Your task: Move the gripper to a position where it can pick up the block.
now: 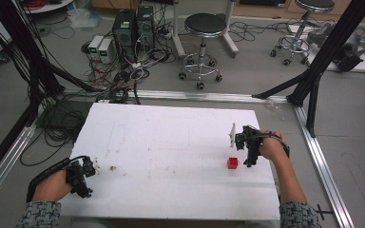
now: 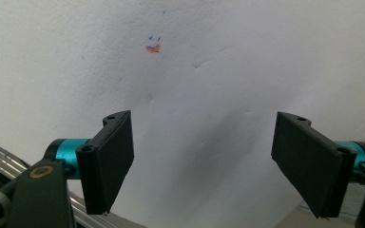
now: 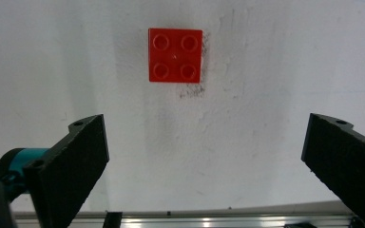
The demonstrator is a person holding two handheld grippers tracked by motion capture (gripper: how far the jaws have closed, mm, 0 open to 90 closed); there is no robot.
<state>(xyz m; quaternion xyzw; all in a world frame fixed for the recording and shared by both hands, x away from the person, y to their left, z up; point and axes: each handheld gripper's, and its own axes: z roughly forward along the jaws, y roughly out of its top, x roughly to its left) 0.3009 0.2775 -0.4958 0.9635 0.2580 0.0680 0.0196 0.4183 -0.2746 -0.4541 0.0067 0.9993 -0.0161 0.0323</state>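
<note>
Red square brick (image 3: 175, 55) lies studs-up (no long axis) beyond the spread, empty right gripper (image 3: 204, 166).

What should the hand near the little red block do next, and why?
Probably ease the right hand-held gripper forward until its wide-open jaws sit on either side of the red block. The block lies alone on the white table, just ahead of the jaws, not yet between them.
</note>
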